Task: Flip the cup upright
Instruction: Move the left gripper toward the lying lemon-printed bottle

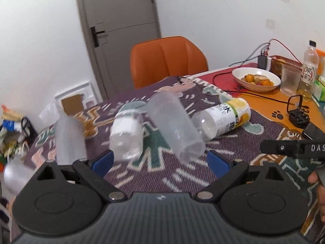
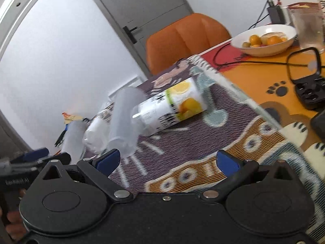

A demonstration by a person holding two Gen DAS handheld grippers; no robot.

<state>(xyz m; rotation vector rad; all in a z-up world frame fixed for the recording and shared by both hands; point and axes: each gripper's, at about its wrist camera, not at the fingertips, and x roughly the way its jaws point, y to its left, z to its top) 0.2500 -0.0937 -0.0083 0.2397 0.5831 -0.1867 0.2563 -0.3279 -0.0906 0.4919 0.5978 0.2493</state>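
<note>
1. We are holding the left gripper (image 1: 160,161) low over the patterned purple woven cloth (image 1: 142,168) that is covering the near part of the table; its blue-tipped jaws are standing wide apart and gripping nothing.
2. We are seeing the translucent frosted plastic cup (image 1: 172,126) just ahead of those jaws, tilting steeply, with one end down near the cloth and the other end leaning up and away; the blur is keeping us from telling which end is the mouth.
3. We are holding the right gripper (image 2: 168,162) over the cloth's near right edge, its jaws likewise spread wide and carrying nothing; the same cup (image 2: 124,122) is sitting just beyond its left finger (image 2: 108,160).
4. A clear plastic bottle with a lemon-printed label (image 1: 223,118) is lying on its side on the cloth, just behind and to the right of the cup.
5. A clear bottle with a plain white label (image 1: 126,136) is lying just left of the cup, and another frosted cup (image 1: 69,140) is standing near the cloth's left edge.
6. At the table's far right corner, a white bowl of small orange fruit (image 1: 257,79) is resting beside a clear ribbed tumbler (image 1: 289,79).
7. An orange chair (image 1: 168,59) is standing behind the table's far edge.
</note>
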